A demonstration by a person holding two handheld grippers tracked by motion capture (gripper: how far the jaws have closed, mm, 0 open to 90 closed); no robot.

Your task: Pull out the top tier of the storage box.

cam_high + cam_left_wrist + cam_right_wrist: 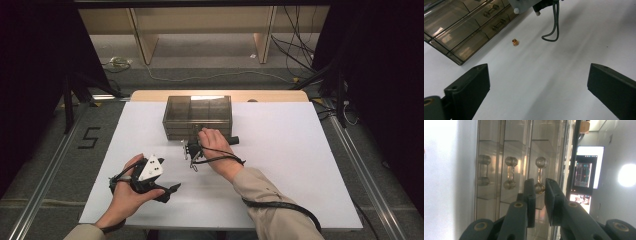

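While our right hand-held gripper point(540, 188) is bringing its nearly closed jaws around the lower knob of the top drawer handle point(540, 175), whose long axis is running along the jaws, on the cabinet point(197, 116) at the far side of the bench point(300, 165), we are resting the left hand-held gripper point(170, 190) spread open, farther away.

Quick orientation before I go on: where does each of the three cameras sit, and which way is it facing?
High view: above the person's side, looking forward and down on the white table; both forearms, left tool and right tool show.
Left gripper view: rides the left tool, looking along its wide-apart jaws at a brass nut.
Right gripper view: rides the right tool, turned sideways, jaws nearly together at a drawer handle.
All three share the drawer cabinet.
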